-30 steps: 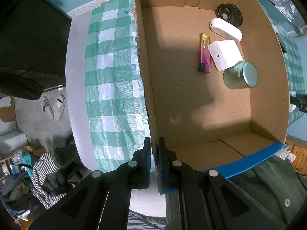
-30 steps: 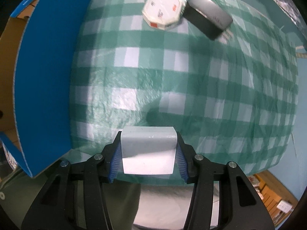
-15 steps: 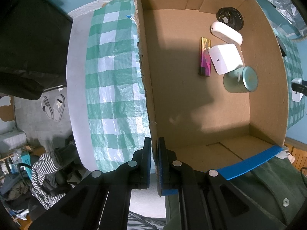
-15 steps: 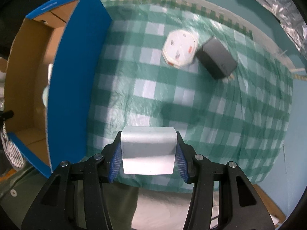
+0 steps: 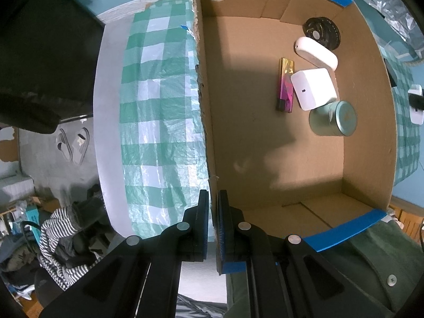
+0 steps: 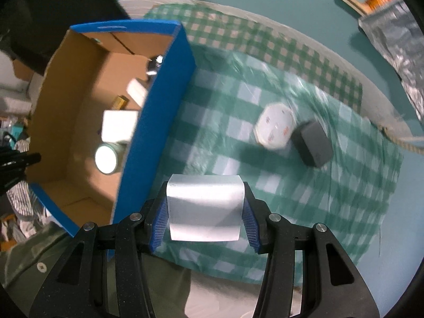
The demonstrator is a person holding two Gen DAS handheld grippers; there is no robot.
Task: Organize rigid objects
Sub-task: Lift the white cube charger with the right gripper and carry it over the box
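Right gripper (image 6: 205, 218) pinches a pale block (image 6: 205, 208) above the tablecloth's near edge; it could clip the cardboard box's (image 6: 148, 122) blue wall. Left gripper (image 5: 213, 222) clamps the box's wall.

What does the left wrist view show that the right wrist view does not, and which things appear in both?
Only the left wrist view shows the left gripper shut on the cardboard box wall, the black round disc inside, and sandals on the floor.

Only the right wrist view shows the right gripper shut on a pale grey block, plus a white octagonal box and dark grey block on the checked cloth.

Both show the box, the green tin, the white square item and the cloth.
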